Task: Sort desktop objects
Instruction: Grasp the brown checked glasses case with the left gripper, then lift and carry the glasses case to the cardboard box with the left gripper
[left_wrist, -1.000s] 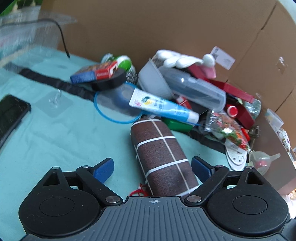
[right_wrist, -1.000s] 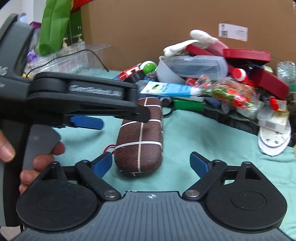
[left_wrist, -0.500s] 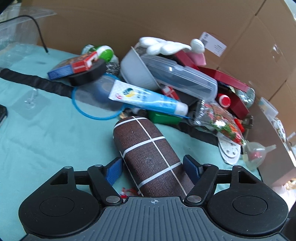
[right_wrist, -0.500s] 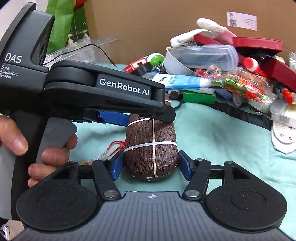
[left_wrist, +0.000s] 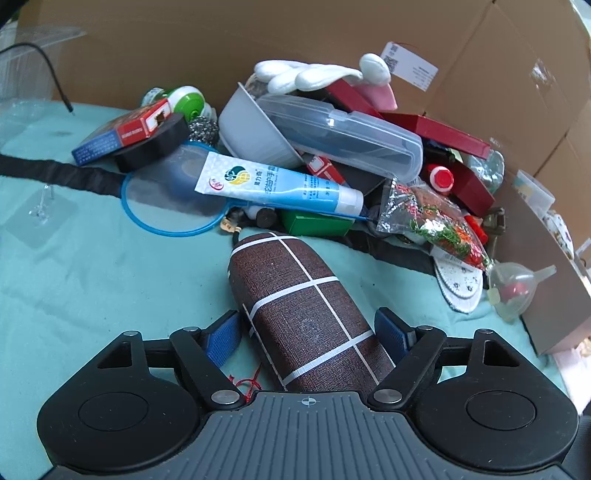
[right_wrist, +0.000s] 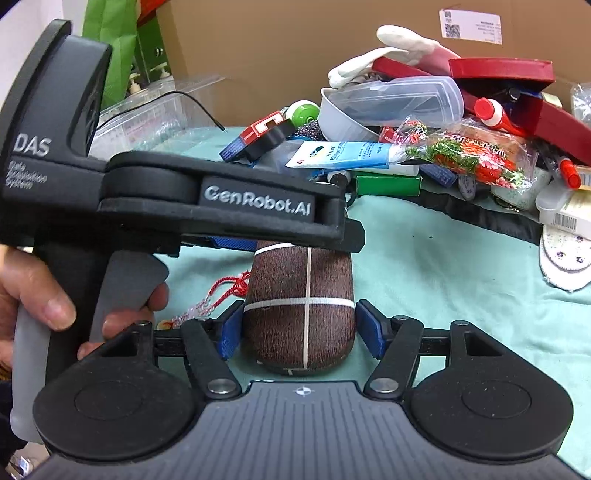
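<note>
A brown fabric case (left_wrist: 306, 310) with white grid lines and a red tassel lies on the teal cloth. My left gripper (left_wrist: 308, 332) is shut on its middle, blue pads against both sides. My right gripper (right_wrist: 299, 328) is shut on the case's near rounded end (right_wrist: 299, 317), pads touching both sides. The left gripper's black body (right_wrist: 221, 199) crosses above the case in the right wrist view, held by a hand.
A pile lies behind the case: blue-white tube (left_wrist: 277, 184), green box (left_wrist: 314, 225), clear oblong box (left_wrist: 340, 136), grey bowl (left_wrist: 255, 136), foil snack bag (left_wrist: 432, 221), red boxes (left_wrist: 443, 140), black tape roll (left_wrist: 151, 142), blue-rimmed lid (left_wrist: 170, 199). Cardboard walls stand behind and to the right.
Both grippers moved in over the case and closed from wide open until their pads met its sides. The case has not visibly shifted on the cloth.
</note>
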